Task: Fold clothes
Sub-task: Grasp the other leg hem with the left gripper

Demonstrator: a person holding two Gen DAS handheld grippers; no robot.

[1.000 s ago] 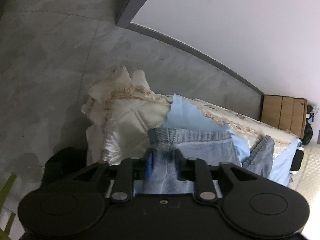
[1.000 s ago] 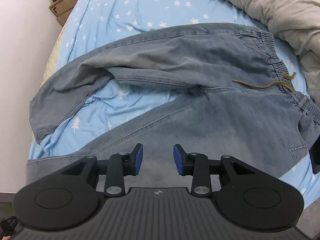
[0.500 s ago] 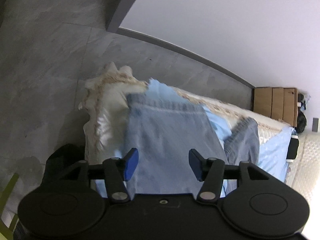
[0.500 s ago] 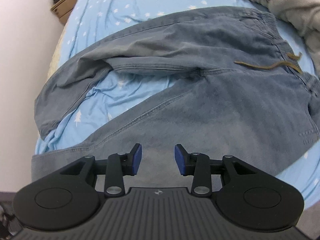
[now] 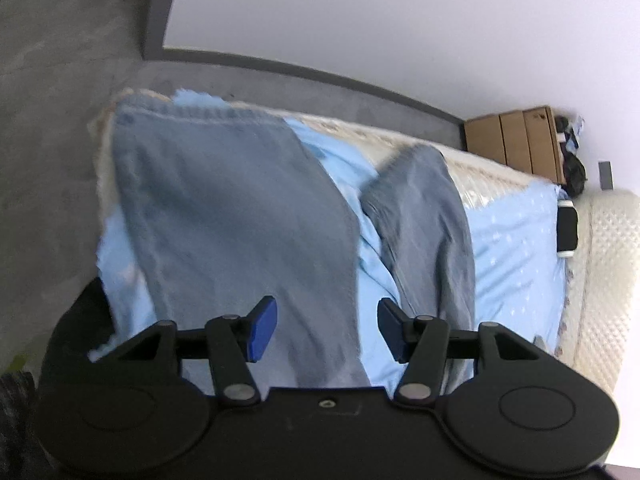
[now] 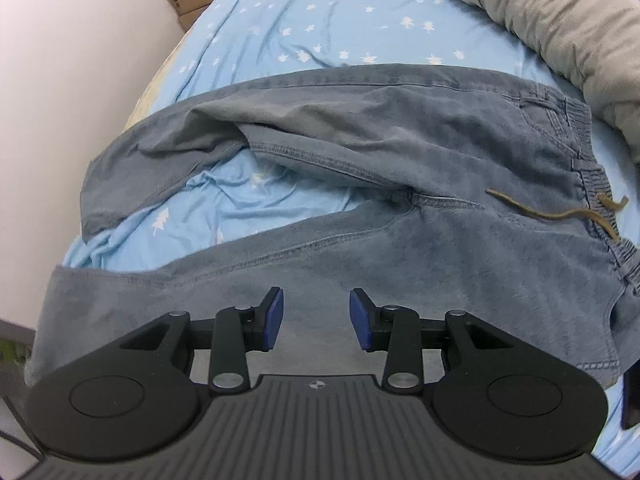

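Observation:
A pair of light blue jeans lies spread on a bed with a blue star-print sheet. The elastic waistband with a brown drawstring is at the right, and the two legs run left. In the left wrist view both legs lie flat, the nearer one reaching the bed's corner. My left gripper is open and empty above the nearer leg. My right gripper is open and empty above the nearer leg's thigh.
A beige duvet is heaped at the bed's far right. A white wall and grey floor border the bed. A cardboard box stands by the wall. A cream quilted bedcover hangs at the bed's edge.
My left gripper opened and let go of the jeans leg, which now lies flat to the bed's corner. The left gripper pulled back. My right gripper stayed open and shifted slightly.

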